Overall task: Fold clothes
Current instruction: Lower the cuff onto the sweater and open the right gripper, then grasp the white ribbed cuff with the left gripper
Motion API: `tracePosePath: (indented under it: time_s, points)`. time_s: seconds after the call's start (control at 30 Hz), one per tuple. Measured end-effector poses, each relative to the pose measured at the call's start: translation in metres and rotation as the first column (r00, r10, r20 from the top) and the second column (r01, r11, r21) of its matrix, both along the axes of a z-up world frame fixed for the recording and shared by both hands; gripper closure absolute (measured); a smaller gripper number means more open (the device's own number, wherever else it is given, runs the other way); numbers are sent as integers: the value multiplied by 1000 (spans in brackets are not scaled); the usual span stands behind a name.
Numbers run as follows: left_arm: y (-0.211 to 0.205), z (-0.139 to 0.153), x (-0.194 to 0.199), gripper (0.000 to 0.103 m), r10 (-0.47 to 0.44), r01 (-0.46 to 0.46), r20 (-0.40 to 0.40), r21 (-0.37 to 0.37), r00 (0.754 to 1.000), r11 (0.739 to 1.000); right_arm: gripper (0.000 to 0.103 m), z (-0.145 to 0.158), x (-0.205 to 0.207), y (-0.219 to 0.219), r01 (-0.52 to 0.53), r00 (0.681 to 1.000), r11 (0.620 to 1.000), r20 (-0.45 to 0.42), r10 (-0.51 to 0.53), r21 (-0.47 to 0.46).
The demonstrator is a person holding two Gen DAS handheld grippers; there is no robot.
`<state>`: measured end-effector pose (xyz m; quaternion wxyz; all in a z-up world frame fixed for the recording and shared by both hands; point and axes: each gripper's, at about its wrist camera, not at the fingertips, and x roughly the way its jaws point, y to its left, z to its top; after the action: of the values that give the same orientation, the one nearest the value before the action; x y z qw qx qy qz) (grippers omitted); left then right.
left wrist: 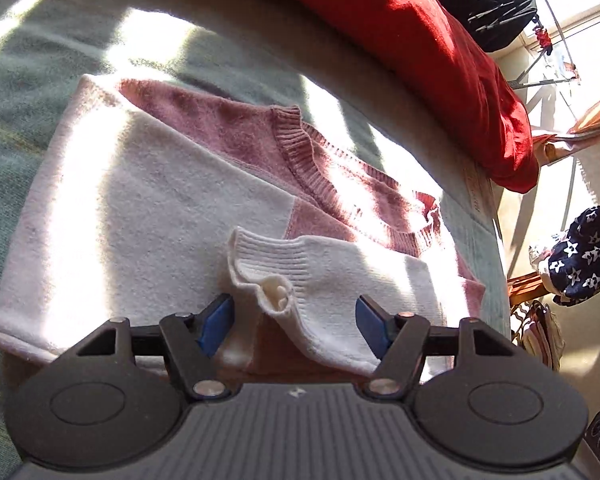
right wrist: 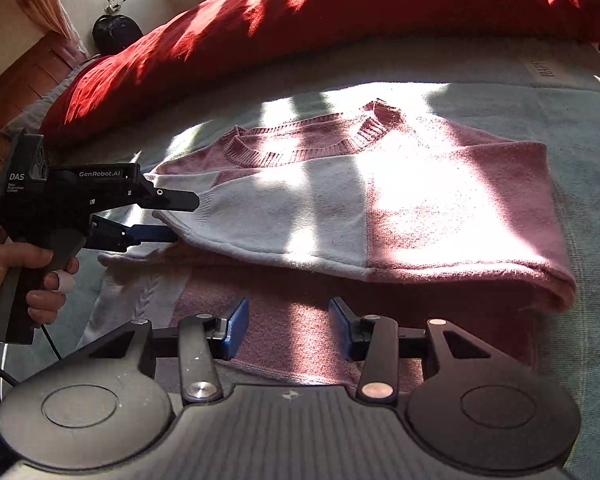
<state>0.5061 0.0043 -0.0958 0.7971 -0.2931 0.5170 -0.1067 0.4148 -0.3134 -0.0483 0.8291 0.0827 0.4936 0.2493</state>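
- Left wrist view: the left hand-held gripper [left wrist: 296, 320] stands released astride the white cuff [left wrist: 268, 276] of the pink-and-white sweater [left wrist: 148, 200] on the bed [left wrist: 28, 80]; its body hides the sweater's near edge.
- Right wrist view: the right hand-held gripper [right wrist: 288, 328] is released above the hem, gripping nothing; a hand [right wrist: 24, 280] is cut off at the frame.

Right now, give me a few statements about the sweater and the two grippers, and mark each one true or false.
1. The sweater is pink and white. True.
2. The left gripper has its jaws clamped shut on the cuff. False: the jaws stand apart, the cuff between them.
3. A red blanket lies beyond the sweater. True.
4. The right gripper holds a sock. False: its jaws are open and empty, over the sweater.
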Motion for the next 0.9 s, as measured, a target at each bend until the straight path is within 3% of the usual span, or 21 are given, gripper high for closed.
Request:
tracePosePath:
  time_s: [0.17,0.2,0.37,0.57,0.7,0.9]
  points:
    - [-22,5,7,89,-56,48,48,161,997,986,48,-5,-6,-20,21,1000,1000,-18,-21,-5]
    - [-25,8,8,92,-66,54,59,182,996,982,48,-6,-7,-25,34,999,999,-23,-34,-4]
    - [-30,35,6,94,-119,70,179,260,977,963,48,1,-6,-43,76,997,997,11,-75,-17]
    - [-29,17,16,93,-121,76,133,304,984,950,48,7,11,-66,164,983,983,96,-156,-84]
    - [-31,20,19,93,-121,70,153,299,981,952,48,10,19,-78,203,973,972,135,-187,-120]
    - [-38,27,25,93,-126,70,166,308,978,949,48,-13,1,-89,206,978,977,29,-205,-47]
